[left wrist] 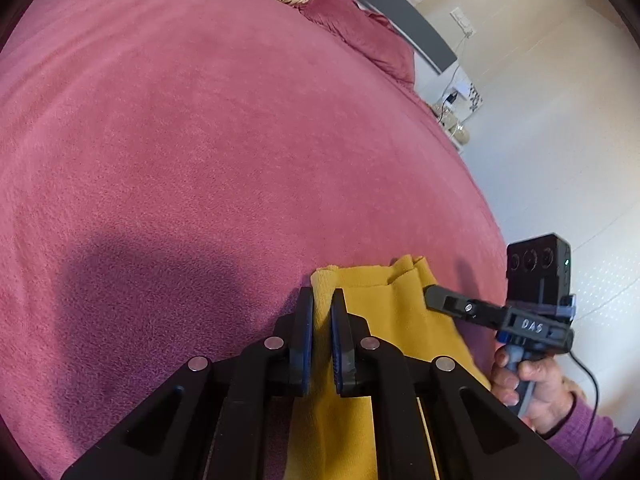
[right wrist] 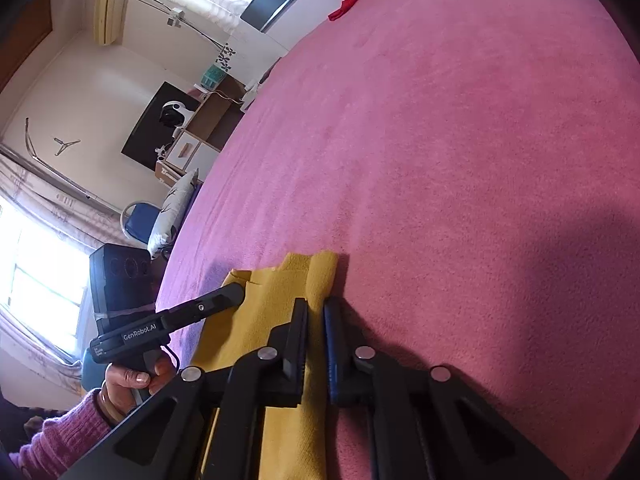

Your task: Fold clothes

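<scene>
Pink bedspread [left wrist: 200, 140] filled both views. Yellow garment [left wrist: 384, 300] lay at lower centre, near the bed edge. Left gripper [left wrist: 322, 316] was clamped on one corner fold, right gripper [right wrist: 316, 320] on the other. Only the left view showed the pink pillow [left wrist: 360, 32]; only the right showed window [right wrist: 36, 280] and blue chair [right wrist: 140, 220].

My left gripper [left wrist: 322, 312] pinches the yellow cloth's [left wrist: 384, 312] corner on the pink bed [left wrist: 200, 140]; my right gripper [left wrist: 430, 294] clamps its other side.
</scene>
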A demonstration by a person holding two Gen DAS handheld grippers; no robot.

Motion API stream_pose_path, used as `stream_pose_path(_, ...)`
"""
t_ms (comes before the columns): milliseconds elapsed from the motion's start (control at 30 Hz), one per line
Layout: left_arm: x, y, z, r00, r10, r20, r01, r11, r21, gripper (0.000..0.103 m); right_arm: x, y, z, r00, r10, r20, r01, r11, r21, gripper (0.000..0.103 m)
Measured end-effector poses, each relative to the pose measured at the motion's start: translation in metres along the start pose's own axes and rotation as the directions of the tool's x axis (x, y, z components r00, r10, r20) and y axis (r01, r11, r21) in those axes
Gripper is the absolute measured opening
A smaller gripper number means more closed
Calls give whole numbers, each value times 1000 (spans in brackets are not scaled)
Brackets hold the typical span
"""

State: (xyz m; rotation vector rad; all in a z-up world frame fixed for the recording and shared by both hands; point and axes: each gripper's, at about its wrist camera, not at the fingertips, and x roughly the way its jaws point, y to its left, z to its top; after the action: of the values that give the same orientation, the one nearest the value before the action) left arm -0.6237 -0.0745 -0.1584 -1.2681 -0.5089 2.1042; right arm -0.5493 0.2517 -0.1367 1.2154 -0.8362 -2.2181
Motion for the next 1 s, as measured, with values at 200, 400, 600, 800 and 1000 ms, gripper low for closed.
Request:
stream_pose_path(200, -6, -5, 7, 998, -45, 42, 47, 997, -56, 8, -12, 14, 5, 1000, -7, 19, 7, 1000, 2, 6)
stream_pose_path(400, -46, -23, 4, 987, -126, 101, 133, 988, -74, 8, -44, 51, -1, 999, 27, 31, -26, 999, -34, 6)
stream_pose_path(600, -94, -42, -35, 974, -187, 129, 196, 979, -59, 8, -82, 84, -40, 997, 65, 42, -64, 997, -43, 6)
stream_pose_path(800, -137, -61, -108, 966, -228, 120, 228, 974, 16, 8, -119, 98, -114, 994, 99, 51, -98, 995, -18, 6)
stream_pose_path(1000, -124, -66, -191, 992, -106, 63, 104, 994, 38, 12, -116, 91, -193, 999, -11, 48, 12, 1000, -19, 23)
